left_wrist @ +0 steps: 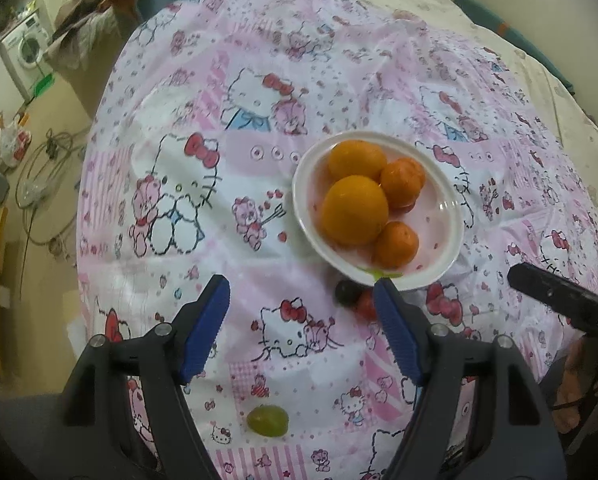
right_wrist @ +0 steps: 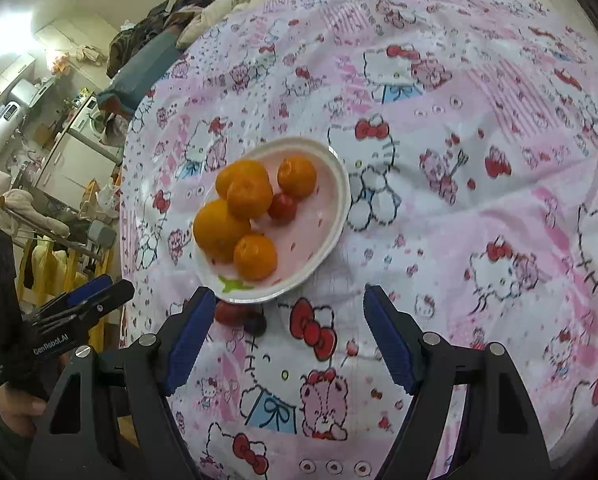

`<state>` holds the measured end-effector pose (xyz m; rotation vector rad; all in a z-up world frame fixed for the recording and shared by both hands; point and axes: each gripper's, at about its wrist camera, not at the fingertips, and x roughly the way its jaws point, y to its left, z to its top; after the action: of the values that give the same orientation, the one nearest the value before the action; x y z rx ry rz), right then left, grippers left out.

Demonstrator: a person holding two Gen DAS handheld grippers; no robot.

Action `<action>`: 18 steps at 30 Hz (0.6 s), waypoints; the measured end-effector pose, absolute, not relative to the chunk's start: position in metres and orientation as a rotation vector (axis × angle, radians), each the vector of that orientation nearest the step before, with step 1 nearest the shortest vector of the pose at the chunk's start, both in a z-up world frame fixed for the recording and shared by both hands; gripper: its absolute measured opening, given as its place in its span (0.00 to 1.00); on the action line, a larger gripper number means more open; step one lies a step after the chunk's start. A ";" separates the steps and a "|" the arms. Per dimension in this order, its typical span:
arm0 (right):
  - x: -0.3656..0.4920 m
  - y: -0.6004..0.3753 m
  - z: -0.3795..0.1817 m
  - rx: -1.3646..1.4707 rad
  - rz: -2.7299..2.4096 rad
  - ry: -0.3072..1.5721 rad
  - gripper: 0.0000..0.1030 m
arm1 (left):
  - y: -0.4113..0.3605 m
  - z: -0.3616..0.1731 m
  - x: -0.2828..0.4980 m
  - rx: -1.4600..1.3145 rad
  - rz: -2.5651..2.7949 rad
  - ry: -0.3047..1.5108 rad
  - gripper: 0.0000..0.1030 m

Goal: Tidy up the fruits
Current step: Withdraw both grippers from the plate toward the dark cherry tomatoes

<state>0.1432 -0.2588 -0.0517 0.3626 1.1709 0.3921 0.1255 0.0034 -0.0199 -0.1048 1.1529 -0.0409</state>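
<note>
the left gripper [left_wrist: 301, 320] and right gripper [right_wrist: 285, 334] both hang with jaws spread wide and nothing between them, above the pink cartoon tablecloth [right_wrist: 479, 208]. just ahead, a dark grape [left_wrist: 347, 293] and a red fruit [left_wrist: 366, 305] lie touching beside the white plate [left_wrist: 445, 184] of oranges [left_wrist: 355, 210]. a green grape [left_wrist: 268, 421] lies apart, nearer the left gripper.

Pink cartoon-cat tablecloth [left_wrist: 259, 80] — washing machine [left_wrist: 23, 50] beyond.

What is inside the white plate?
The white plate holds five orange citrus fruits and one small red fruit. Anything beneath the piled fruit is hidden.
</note>
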 end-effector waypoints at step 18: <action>0.143 -0.227 -0.091 0.345 0.431 1.329 0.77 | 0.036 -0.019 0.126 -0.190 0.089 1.150 0.69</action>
<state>0.1428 -0.2272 -0.0911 0.3454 1.3292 0.4311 0.1264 0.0361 -0.0192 -0.1902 1.1499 0.0891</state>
